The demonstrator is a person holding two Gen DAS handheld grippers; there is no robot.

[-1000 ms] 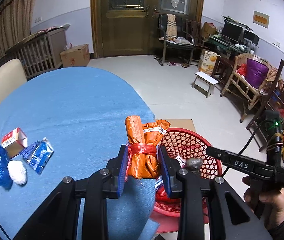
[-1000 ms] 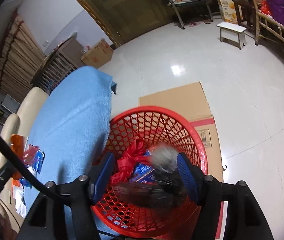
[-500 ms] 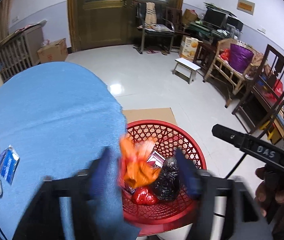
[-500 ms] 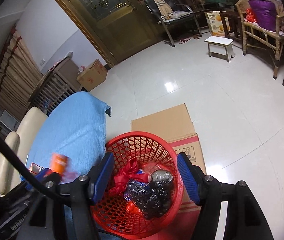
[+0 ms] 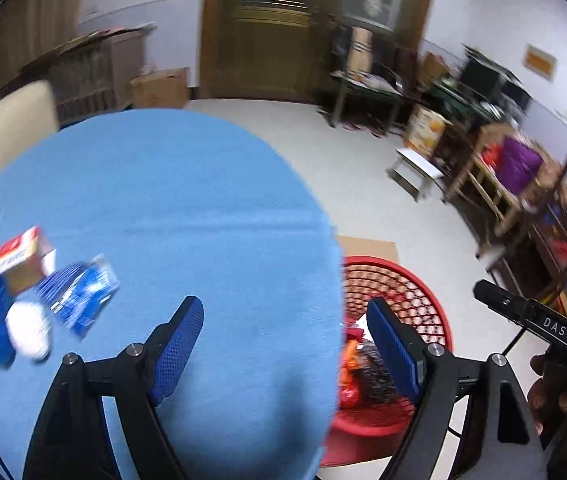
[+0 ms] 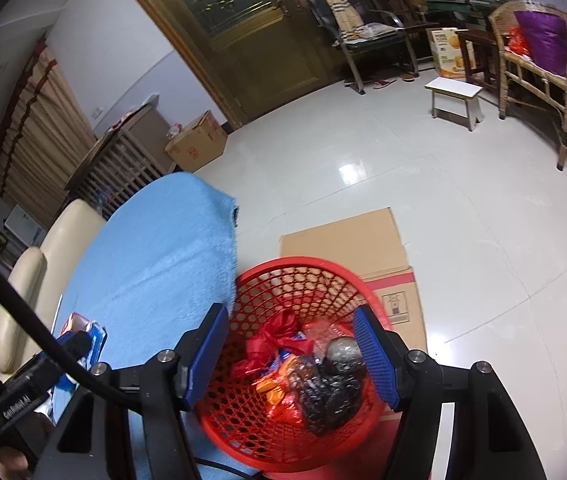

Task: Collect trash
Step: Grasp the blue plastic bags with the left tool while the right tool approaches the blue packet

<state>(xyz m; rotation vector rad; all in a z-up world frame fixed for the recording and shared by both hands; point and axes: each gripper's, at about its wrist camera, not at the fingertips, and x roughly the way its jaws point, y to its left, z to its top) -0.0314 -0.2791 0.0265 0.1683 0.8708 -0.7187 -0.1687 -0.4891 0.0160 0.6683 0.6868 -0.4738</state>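
Both grippers stand spread with nothing between the fingers: left gripper (image 5: 285, 338) at lower centre over the blue table (image 5: 171, 200), right gripper (image 6: 291, 350) above the red basket (image 6: 303, 272). An orange packet (image 6: 273, 386) lies inside; more wrappers (image 5: 75, 300) sit at left.

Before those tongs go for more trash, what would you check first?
1. Left tongs open and empty: ok.
2. Right tongs open and empty: ok.
3. Orange bag lies inside the red basket: ok.
4. Trash remains on the blue table, including the blue packet and the small box: ok.
5. Basket has spare room: cannot tell.
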